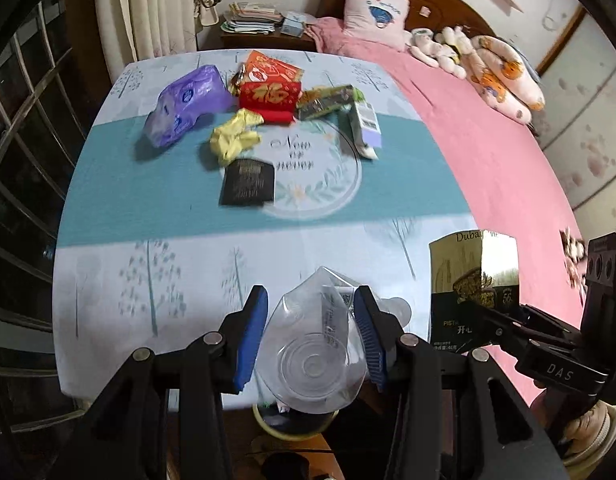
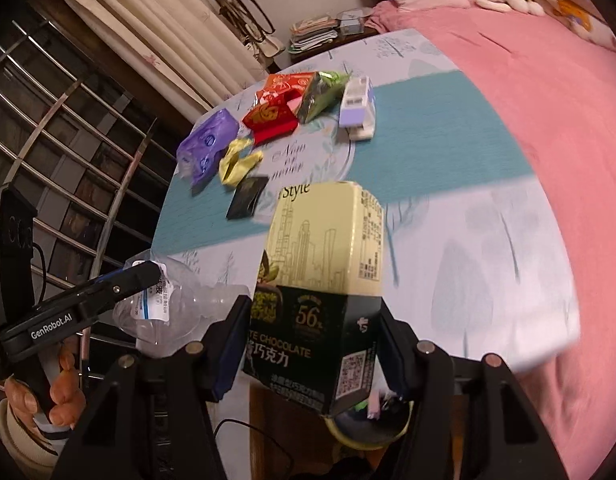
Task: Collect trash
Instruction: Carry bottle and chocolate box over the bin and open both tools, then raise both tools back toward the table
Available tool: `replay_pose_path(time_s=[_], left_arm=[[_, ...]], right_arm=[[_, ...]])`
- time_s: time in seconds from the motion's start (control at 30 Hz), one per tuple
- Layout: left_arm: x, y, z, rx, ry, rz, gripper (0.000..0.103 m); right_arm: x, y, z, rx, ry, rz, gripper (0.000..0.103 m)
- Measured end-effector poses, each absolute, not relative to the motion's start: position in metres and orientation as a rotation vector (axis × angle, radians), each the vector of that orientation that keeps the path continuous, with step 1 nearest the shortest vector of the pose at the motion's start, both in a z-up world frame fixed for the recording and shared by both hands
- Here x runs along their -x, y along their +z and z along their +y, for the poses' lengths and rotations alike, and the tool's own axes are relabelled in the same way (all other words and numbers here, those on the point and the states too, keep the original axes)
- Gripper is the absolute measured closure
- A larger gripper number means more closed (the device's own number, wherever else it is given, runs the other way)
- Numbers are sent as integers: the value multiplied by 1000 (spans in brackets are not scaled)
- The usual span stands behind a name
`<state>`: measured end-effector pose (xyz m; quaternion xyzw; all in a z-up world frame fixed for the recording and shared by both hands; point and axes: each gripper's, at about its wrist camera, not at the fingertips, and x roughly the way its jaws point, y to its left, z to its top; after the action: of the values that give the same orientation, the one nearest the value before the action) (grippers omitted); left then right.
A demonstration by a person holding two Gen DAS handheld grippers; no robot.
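My left gripper [image 1: 310,320] is shut on a crushed clear plastic bottle [image 1: 312,356], held above a round bin [image 1: 292,428] at the table's near edge. My right gripper [image 2: 312,344] is shut on a black and cream chocolate box [image 2: 324,280], also over the bin [image 2: 368,436]. The box also shows in the left wrist view [image 1: 474,280], the bottle in the right wrist view [image 2: 164,304]. More trash lies on the table: a purple bag [image 1: 186,104], red packets [image 1: 270,88], a yellow wrapper [image 1: 236,136], a black packet [image 1: 248,182], a green wrapper [image 1: 328,100] and a white carton [image 1: 366,126].
The table [image 1: 148,220] has a blue and white cloth. A bed with a pink cover [image 1: 488,140] lies to the right, with a pillow and soft toys. A window grille [image 1: 24,128] and curtains [image 1: 148,8] stand on the left. A nightstand with papers [image 1: 252,20] is behind.
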<state>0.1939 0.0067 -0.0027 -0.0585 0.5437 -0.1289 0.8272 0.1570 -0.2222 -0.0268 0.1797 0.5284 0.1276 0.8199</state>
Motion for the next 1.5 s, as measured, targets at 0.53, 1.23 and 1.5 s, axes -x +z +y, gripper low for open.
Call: replay_pose_path(time_s=[0.53,1.23,1.5], left_arm=[[-66,-59,21,32,-346,1230,60],[-37,-314,-17,-71,-262,1388,58],[-40,-350,-9,-41,-199,1428,21]], right_arm=[[-22,-92,-191,-398,170,1294,45],[-7,-366,-185,-337,113,1580,43],[-14,-395,-188,-325,91,1564,25]])
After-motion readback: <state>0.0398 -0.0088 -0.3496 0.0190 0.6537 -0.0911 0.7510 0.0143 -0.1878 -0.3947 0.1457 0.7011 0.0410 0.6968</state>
